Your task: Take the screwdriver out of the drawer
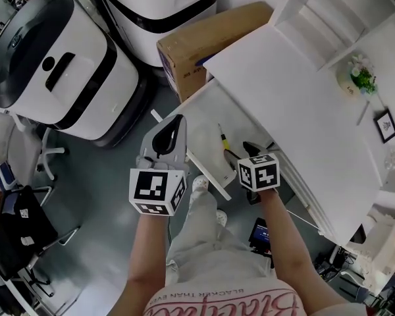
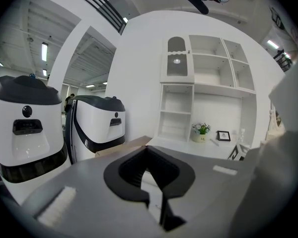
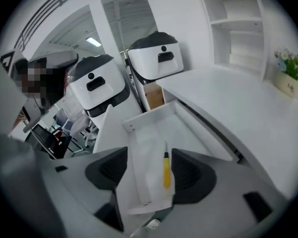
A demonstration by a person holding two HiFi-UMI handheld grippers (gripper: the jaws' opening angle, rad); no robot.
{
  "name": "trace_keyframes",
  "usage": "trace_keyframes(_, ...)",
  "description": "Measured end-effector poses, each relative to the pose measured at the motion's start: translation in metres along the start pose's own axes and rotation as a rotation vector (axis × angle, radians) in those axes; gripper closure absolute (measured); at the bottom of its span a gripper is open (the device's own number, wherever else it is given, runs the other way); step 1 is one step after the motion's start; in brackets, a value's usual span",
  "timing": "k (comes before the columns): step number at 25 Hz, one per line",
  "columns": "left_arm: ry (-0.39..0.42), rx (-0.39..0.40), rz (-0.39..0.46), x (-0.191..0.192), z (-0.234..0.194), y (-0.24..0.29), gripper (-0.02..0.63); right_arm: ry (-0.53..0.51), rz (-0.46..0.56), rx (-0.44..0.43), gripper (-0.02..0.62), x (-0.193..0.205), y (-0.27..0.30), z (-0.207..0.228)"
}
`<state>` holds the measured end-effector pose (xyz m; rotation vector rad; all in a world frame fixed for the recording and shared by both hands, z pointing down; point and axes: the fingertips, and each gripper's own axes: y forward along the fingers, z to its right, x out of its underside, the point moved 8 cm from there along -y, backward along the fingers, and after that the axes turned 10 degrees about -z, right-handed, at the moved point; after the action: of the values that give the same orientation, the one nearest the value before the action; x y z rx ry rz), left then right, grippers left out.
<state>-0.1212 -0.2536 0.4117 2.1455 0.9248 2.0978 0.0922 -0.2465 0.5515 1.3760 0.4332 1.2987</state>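
The right gripper [image 3: 149, 175] hangs with jaws spread above the open white drawer [image 3: 154, 114], where the yellow-handled screwdriver [image 3: 166, 168] lies loose. The left gripper [image 2: 148, 152] is pressed together, empty. The person's shirt [image 1: 217, 303] reads "BLACKER THAN".

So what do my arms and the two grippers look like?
The left gripper and right gripper have grey bodies with black curved pads; each carries a white cube of black square markers. The forearms are bare, no sleeves or cables showing.
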Motion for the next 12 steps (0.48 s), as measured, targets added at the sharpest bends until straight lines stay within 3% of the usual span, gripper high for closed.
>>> trace_keyframes(12, -0.003, -0.003, -0.035, 0.006, -0.017, 0.024, 0.603, 0.036, -0.215, 0.028, 0.344, 0.004, 0.087, 0.026)
